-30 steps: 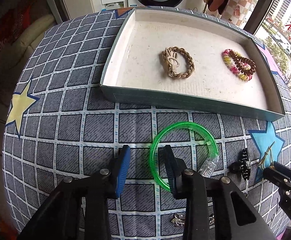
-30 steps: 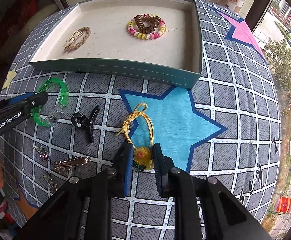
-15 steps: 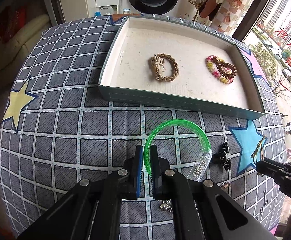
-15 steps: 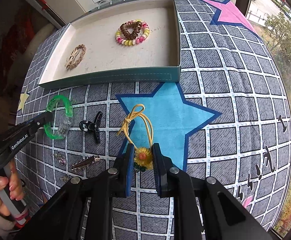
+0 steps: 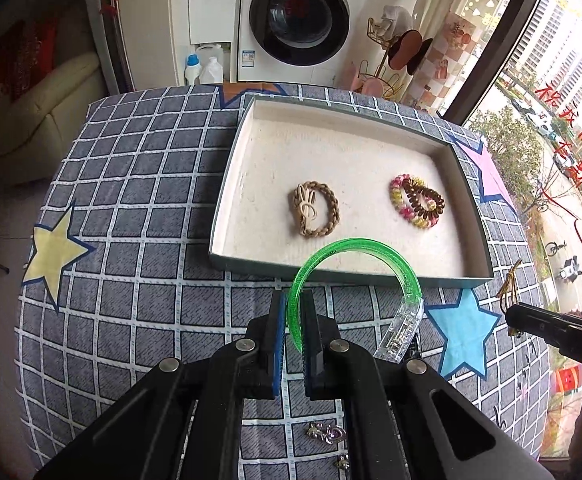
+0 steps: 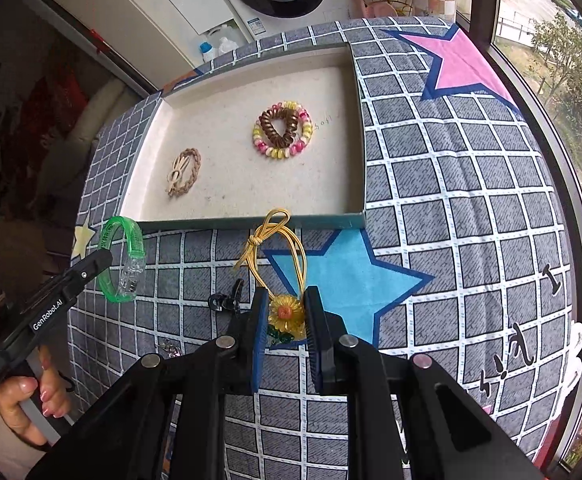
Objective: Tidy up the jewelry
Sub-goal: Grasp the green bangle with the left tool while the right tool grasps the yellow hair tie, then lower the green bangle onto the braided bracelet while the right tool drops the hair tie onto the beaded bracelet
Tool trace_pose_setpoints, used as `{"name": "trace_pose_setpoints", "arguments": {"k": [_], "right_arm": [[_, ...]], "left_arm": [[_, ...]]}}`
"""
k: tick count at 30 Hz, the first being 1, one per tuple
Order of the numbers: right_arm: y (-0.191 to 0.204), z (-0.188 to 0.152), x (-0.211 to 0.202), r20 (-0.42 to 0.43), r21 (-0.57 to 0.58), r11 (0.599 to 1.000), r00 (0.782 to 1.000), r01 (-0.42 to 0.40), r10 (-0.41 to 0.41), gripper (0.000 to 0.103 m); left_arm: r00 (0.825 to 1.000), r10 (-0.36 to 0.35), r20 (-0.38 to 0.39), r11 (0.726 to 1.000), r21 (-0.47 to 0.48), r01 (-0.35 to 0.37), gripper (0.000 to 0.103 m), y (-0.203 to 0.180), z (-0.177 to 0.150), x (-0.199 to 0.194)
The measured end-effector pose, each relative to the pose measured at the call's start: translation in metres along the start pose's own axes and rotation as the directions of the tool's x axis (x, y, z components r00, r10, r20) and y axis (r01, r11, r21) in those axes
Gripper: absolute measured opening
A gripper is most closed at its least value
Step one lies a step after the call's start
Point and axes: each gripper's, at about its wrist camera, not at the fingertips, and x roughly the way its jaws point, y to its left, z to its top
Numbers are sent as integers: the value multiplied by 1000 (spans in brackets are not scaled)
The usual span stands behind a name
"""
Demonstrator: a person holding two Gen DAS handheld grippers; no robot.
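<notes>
My left gripper (image 5: 294, 306) is shut on the rim of a green translucent bangle (image 5: 355, 246) and holds it above the cloth, just short of the tray's near wall. The same bangle (image 6: 121, 258) shows at the left of the right wrist view. My right gripper (image 6: 285, 306) is shut on the sunflower charm (image 6: 286, 316) of a yellow hair tie, whose loop (image 6: 287, 240) hangs forward toward the tray. In the shallow green tray (image 5: 227, 200) lie a braided tan bracelet (image 5: 315, 209) and two coiled hair ties (image 5: 417, 201), one brown, one pink and yellow.
A black claw clip (image 6: 227, 300) and small silver pieces (image 5: 327, 434) lie on the checked tablecloth near me. A washing machine (image 5: 299, 20) stands beyond the table, and a window runs along the right. A person's hand (image 6: 31, 396) grips the left tool.
The left jaws closed on the green bangle and lifted it off the cloth toward the tray. The right gripper rose with the sunflower hair tie, which now hangs clear of the blue star.
</notes>
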Motion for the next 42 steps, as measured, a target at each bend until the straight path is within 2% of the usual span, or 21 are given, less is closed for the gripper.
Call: {"name": "trace_pose_setpoints", "arguments": {"k": [12,20,31,42], "right_arm": [[6,62,16,23,-10,1000,1000,-15,15,19],[-1,87,42,1,20,1000,1000,-17,17,19],[-7,110,66,-24,3,1000,1000,14,-14,19],[-12,111,83,-54,-4,1000,998,24,-24,21]], "left_arm": [[999,9,33,1000,-5,-8,19,-14,44,21],[999,35,-4,999,-39,-36,19,-14,56,50],[994,108,-36,994,0,-108,19,-21,63,82],[986,159,-43,986,54,-157,20,-28,61,94]]}}
